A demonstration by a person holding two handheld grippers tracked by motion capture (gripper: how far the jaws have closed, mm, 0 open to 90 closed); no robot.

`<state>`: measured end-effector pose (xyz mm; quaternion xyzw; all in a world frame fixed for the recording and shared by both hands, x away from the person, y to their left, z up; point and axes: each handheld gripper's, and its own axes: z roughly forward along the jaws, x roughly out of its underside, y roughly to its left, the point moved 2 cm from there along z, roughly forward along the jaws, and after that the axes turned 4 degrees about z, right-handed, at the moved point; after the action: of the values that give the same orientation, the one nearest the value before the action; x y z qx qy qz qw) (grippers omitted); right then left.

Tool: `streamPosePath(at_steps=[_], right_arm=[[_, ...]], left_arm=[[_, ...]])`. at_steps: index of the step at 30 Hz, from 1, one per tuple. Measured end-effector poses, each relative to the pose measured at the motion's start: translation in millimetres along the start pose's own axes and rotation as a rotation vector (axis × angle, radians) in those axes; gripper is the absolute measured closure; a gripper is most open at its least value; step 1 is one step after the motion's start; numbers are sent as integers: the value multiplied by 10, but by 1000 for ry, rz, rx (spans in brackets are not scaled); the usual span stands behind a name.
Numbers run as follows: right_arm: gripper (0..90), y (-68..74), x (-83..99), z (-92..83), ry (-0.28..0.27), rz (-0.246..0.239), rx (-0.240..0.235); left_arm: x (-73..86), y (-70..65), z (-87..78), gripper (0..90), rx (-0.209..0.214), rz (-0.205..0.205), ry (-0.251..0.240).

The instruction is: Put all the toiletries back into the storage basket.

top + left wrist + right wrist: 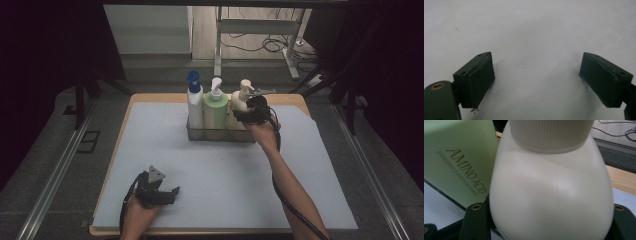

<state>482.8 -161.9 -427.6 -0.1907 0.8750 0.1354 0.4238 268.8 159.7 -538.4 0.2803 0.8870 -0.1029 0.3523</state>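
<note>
High view gives me the whole bench (150,107) with its pale mat, and on it, toward the far edge, a clear tray (220,134) holding three pump bottles side by side: a white bottle with a blue pump (194,102) at the left, a green bottle (215,111) in the middle, and a cream bottle (239,107) at the right end. My right gripper (250,111) is up against that cream bottle, reaching in from its right side with the hand and forearm trailing back toward the near right of the bench. In the right gripper view the cream bottle (551,195) bulges between the two black jaws, which stand on either side of its lower body at a middling spread and appear to clasp it (the pads themselves are hidden behind the bottle's curve, so I judge the hold from how tightly the jaws flank it). The green bottle (456,160) stands just beside it on the left of that view, its lettering reading AMINO ACID. My left gripper (170,192) rests low near the front left corner of the bench, well apart from the tray. In the left gripper view its jaws are spread wide with nothing between them, just bare mat (536,37) beneath.
</note>
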Motion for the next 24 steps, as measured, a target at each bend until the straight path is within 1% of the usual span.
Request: streamPosePath(at_steps=[8, 9, 10, 12, 15, 19, 24], right_arm=[[332, -31, 10, 2, 5, -9, -26], [318, -27, 18, 3, 11, -20, -26], [314, -22, 31, 1, 17, -42, -22], [308, -19, 50, -7, 18, -60, -19], [308, -34, 81, -41, 8, -52, -28], [312, -49, 106, -100, -1, -57, -36], [341, -77, 157, -188, -4, -54, -51]], left_arm=[[0, 0, 0, 122, 0, 0, 0], [0, -1, 0, 122, 0, 0, 0], [0, 0, 0, 122, 0, 0, 0], [0, -1, 0, 122, 0, -1, 0], [0, -1, 1, 122, 1, -1, -1], [0, -2, 0, 122, 0, -1, 0], [-1, -2, 0, 122, 0, -1, 0]])
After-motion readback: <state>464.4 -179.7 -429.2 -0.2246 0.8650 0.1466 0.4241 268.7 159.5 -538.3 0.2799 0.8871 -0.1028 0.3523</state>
